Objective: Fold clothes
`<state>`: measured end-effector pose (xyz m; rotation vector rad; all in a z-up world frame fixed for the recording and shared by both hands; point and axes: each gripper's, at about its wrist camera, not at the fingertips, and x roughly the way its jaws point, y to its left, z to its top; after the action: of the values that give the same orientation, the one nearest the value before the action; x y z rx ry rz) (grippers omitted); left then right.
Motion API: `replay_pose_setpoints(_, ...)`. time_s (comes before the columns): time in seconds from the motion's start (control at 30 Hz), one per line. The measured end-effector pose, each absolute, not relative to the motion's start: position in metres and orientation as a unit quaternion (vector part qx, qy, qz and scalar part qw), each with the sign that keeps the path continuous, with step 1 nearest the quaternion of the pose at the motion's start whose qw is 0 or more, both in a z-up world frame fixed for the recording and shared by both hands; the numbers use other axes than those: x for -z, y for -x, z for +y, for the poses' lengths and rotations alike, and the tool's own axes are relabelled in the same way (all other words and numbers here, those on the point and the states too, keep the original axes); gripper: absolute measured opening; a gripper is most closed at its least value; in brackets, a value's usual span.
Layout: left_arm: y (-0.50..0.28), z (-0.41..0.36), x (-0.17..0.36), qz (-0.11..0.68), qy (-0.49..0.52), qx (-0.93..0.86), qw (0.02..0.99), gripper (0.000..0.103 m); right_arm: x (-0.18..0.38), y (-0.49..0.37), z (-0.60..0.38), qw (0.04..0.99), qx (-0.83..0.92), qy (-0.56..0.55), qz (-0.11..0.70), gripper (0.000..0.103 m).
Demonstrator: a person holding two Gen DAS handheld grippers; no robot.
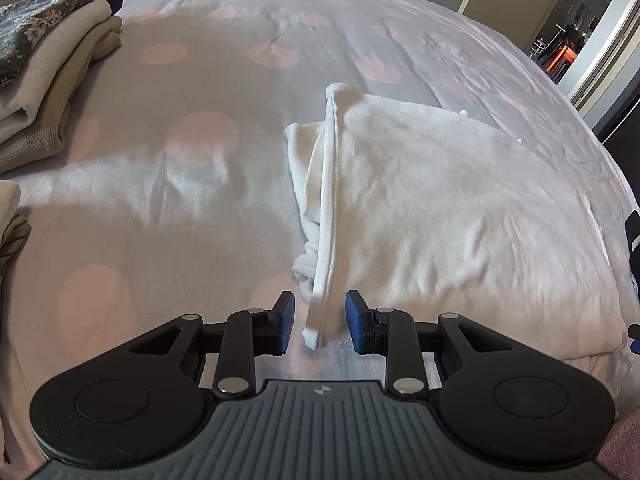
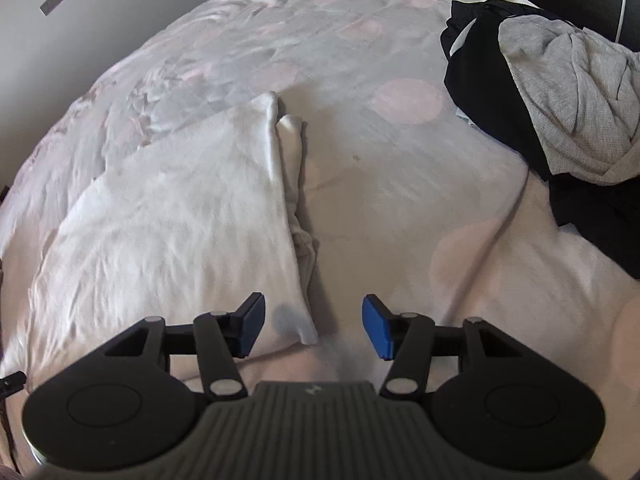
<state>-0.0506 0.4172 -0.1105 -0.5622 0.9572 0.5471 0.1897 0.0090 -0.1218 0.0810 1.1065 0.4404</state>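
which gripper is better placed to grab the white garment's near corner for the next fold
Left, probably. The left gripper has the white garment's folded edge between its open fingers. The right gripper is open too, its corner nearer one finger.

The bedspread [image 1: 192, 216] is pale grey-pink with large round pink spots and covers the whole bed, lightly creased; a doorway [image 1: 568, 36] opens at the upper right of the left wrist view, showing a dim room with an orange glow; a plain wall [image 2: 100, 20] borders the bed's far left edge.
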Motion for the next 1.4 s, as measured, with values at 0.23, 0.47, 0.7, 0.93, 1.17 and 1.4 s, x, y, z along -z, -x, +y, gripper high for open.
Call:
replay_pose_setpoints(0.23,0.052,0.422,0.126,0.475,0.283,-0.252,0.794,0.01,0.133,-0.198,0.008,0.811,-0.198,-0.04,0.55,0.044)
replay_pose_setpoints(0.47,0.066,0.423,0.1,0.398,0.281,-0.259,0.834,0.005,0.124,-0.187,0.017,0.818,-0.228,-0.008,0.527,0.008)
replay_pose_setpoints(0.7,0.055,0.431,0.112,0.471,0.247,-0.278,0.799,0.005,0.116,-0.183,0.014,0.834,-0.209,0.035,0.509,0.007)
replay_pose_setpoints(0.93,0.071,0.45,0.122,0.499,0.28,-0.33,0.751,0.004,0.126,-0.188,0.017,0.824,-0.179,0.081,0.532,0.001)
replay_pose_setpoints(1.17,0.083,0.447,0.106,0.435,0.307,-0.292,0.795,0.005,0.12,-0.19,-0.001,0.825,-0.192,-0.008,0.532,0.018)
replay_pose_setpoints(1.4,0.054,0.427,0.116,0.499,0.239,-0.262,0.79,0.015,0.123,-0.182,0.019,0.8,-0.241,0.056,0.546,0.021)
